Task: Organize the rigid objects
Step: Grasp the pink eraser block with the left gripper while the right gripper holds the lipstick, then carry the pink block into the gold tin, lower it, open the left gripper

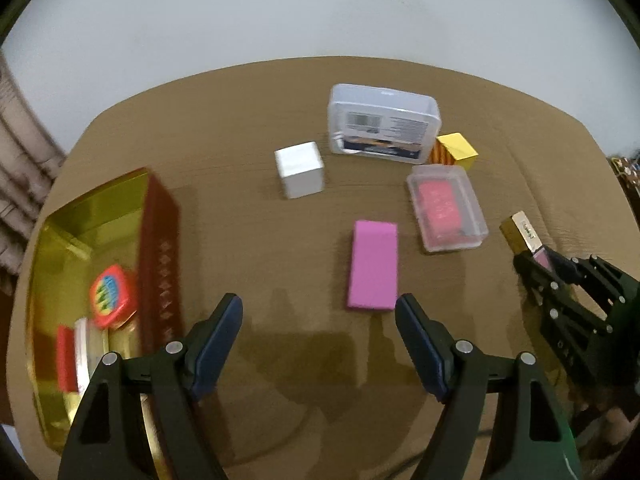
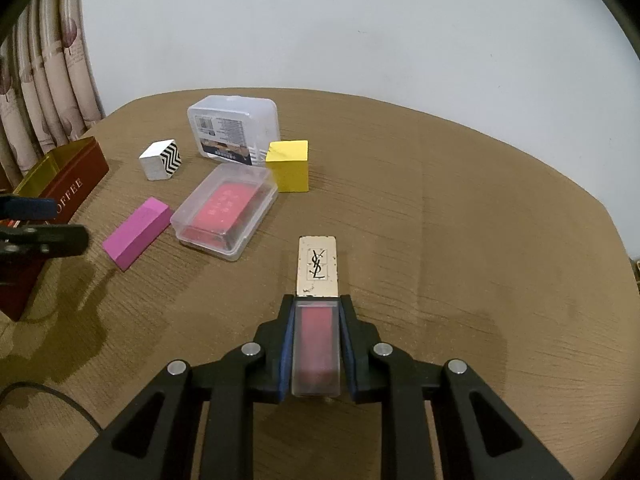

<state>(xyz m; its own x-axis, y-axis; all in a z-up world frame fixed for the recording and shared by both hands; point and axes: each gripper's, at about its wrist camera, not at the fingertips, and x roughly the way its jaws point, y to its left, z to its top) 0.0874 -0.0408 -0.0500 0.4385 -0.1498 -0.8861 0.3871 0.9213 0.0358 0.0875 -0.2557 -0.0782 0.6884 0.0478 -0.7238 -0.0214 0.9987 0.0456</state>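
Your right gripper (image 2: 316, 320) is clamped on a lip gloss tube (image 2: 317, 304), its clear red-filled body between the pads and its gold cap pointing away over the surface (image 2: 460, 220). Your left gripper (image 1: 319, 316) stands wide with nothing between its fingers, hovering just short of a pink block (image 1: 373, 266) lying flat.

To your left sits the red tin (image 1: 158, 248) with a gold lining; it holds a round red toy with coloured stripes (image 1: 111, 295) and a red-and-white item (image 1: 72, 356) too blurred to identify.

Beyond the pink block lies a small clear case (image 1: 447, 208) with its lid shut and a red object inside. Farther off stand a white cube (image 1: 300, 169) with one zigzag face and a yellow cube (image 1: 456, 149). Farthest, a larger clear box (image 1: 382, 125) lies with a printed label showing; its contents can't be made out.
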